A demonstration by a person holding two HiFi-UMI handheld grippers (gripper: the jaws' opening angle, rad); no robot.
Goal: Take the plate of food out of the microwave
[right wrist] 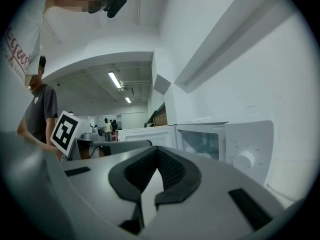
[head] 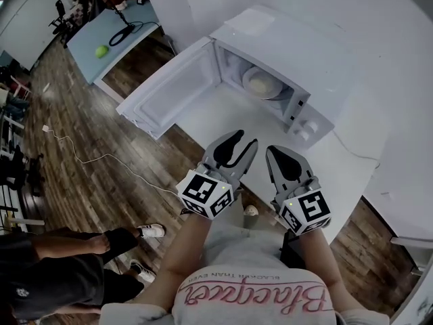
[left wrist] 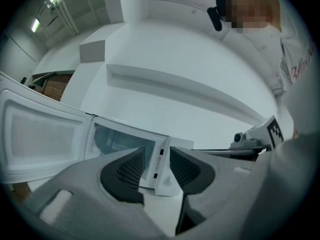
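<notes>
The white microwave point(head: 284, 59) stands on a white counter point(head: 216, 117) with its door point(head: 172, 87) swung fully open to the left. Inside it sits a pale plate of food point(head: 262, 83). My left gripper point(head: 243, 141) hovers over the counter's near edge, well short of the cavity, open with nothing between its fingers. In the left gripper view the left gripper point(left wrist: 156, 160) frames the microwave's control panel point(left wrist: 159, 163). Beside it, my right gripper point(head: 277, 153) is shut and holds nothing. The right gripper view shows the right gripper point(right wrist: 156, 149) closed, with the microwave point(right wrist: 220, 141) ahead to the right.
A white wall point(head: 352, 32) backs the microwave. Wooden floor point(head: 81, 134) with a loose cable point(head: 95, 160) lies to the left. A person point(head: 61, 263) crouches at the lower left. A pale blue table point(head: 111, 29) with a green ball point(head: 101, 51) stands far left.
</notes>
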